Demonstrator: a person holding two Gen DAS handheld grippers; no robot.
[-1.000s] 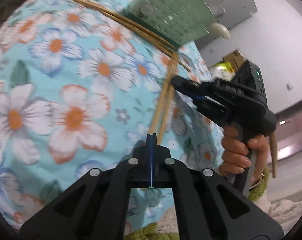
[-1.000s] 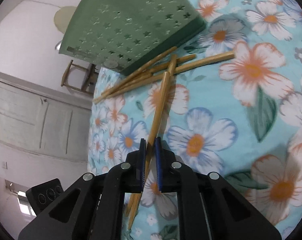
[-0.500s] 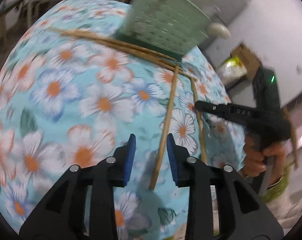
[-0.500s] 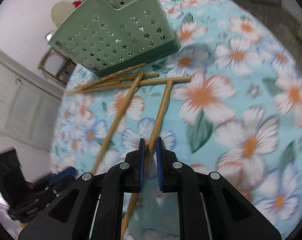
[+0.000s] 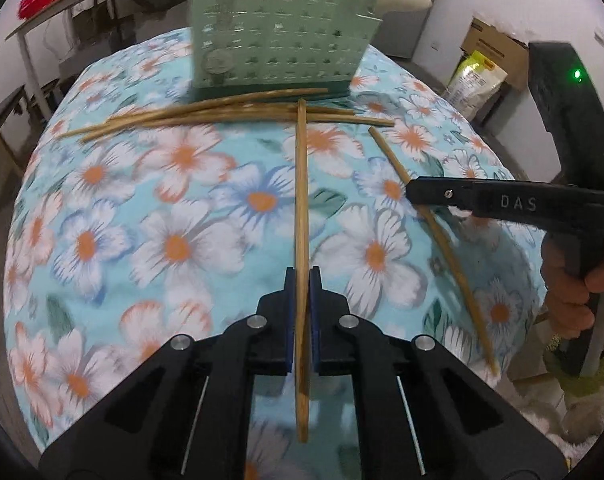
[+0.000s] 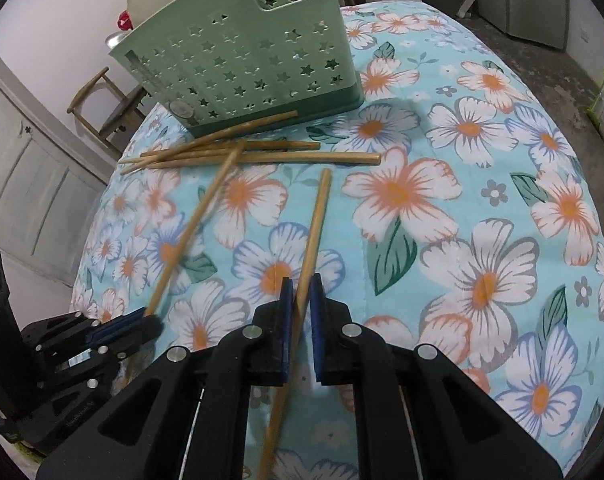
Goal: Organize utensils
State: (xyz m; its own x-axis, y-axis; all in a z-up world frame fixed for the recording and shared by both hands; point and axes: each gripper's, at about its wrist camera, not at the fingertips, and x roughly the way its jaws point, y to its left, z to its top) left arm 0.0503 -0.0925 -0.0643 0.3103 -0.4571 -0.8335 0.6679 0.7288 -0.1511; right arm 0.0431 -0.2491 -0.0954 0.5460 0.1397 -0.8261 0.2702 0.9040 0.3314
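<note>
A round table point(image 6: 482, 208) draped in a light-blue cloth printed with white, orange-centred flowers carried a green plastic caddy point(image 6: 241, 60) punched with star holes, which stood near the far edge. A loose bundle of wooden chopsticks point(image 6: 261, 152) lay on the cloth just in front of the caddy's base, crossing one another. Two more chopsticks point(image 5: 302, 200) stretched from near that bundle toward the near edge, angled apart.
</note>
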